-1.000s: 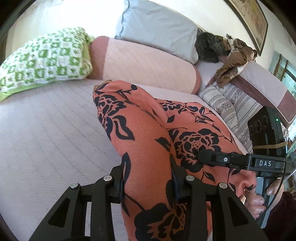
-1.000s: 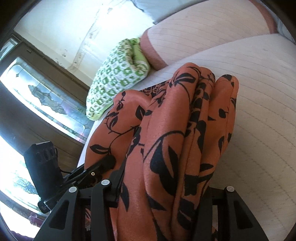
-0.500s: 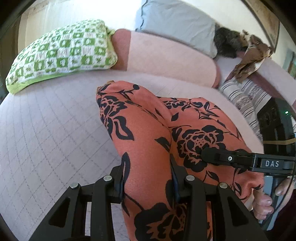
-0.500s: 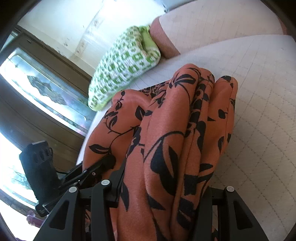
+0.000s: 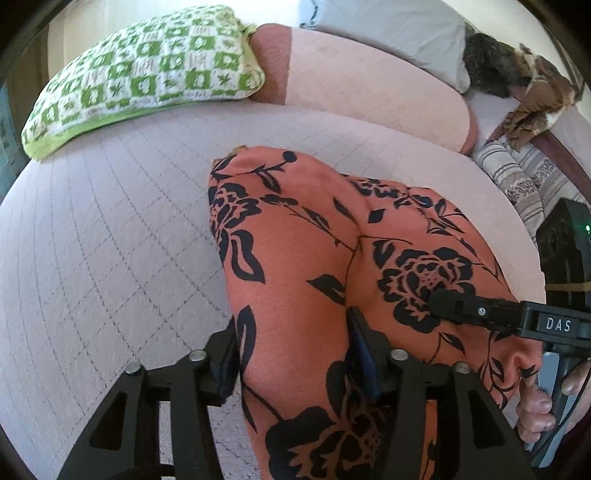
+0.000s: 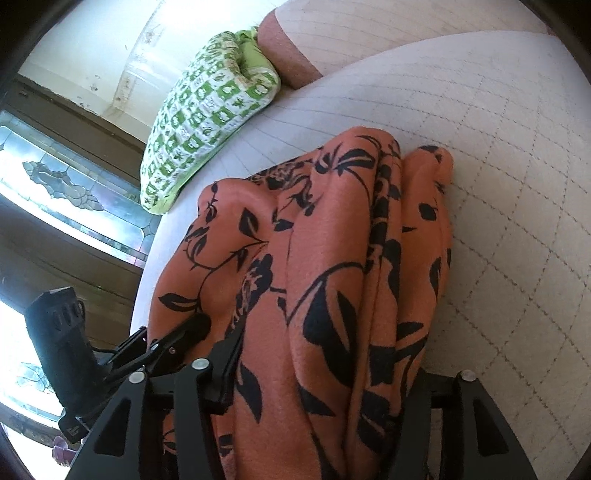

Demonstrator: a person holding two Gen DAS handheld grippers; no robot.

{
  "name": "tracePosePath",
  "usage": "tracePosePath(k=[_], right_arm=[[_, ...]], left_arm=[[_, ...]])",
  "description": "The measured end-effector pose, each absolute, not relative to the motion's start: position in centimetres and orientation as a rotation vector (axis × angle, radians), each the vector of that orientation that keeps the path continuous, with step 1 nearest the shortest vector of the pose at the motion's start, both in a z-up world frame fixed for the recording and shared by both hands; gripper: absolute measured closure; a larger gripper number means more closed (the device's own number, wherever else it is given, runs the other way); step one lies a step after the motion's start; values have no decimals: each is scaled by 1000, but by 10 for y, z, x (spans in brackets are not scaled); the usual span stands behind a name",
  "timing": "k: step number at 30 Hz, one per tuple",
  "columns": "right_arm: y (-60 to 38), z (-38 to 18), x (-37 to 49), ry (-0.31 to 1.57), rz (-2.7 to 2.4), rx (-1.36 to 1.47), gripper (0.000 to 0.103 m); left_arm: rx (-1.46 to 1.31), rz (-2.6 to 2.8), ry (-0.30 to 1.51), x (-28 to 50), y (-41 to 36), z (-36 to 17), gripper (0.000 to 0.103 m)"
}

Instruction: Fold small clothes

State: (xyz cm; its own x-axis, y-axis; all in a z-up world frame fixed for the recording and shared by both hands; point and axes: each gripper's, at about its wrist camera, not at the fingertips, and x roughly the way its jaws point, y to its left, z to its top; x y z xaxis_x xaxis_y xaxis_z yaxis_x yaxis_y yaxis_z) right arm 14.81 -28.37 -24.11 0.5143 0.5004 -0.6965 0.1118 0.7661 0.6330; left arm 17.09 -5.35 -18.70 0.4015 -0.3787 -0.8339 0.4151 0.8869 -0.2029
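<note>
Quilted bed (image 5: 110,258); both my hand-held grippers (image 5: 291,354) (image 6: 317,373) clamp the orange floral garment (image 5: 332,266), mid-fold. Next: lay it flat, I judge.

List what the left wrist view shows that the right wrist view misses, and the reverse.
Left wrist only: a grey pillow, a brown cloth, a striped cushion. Right wrist only: a leaded-glass window. Both: the orange floral garment clamped by the left gripper and right gripper, the green checked pillow, the quilted bed.
</note>
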Motion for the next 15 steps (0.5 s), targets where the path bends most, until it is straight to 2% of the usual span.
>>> tracePosePath(k=[3,10,15], right_arm=[[-285,-245,146,1033,242,671,34],[-290,-245,144,1044,239,680,31],[-296,-225,124,1004,184,593,29]], left_arm=[[75,-453,1049,173,-53,-192,30],[101,-418,1015,166,-54,-188,29],[123,-379,982,143,-53,-181,29]])
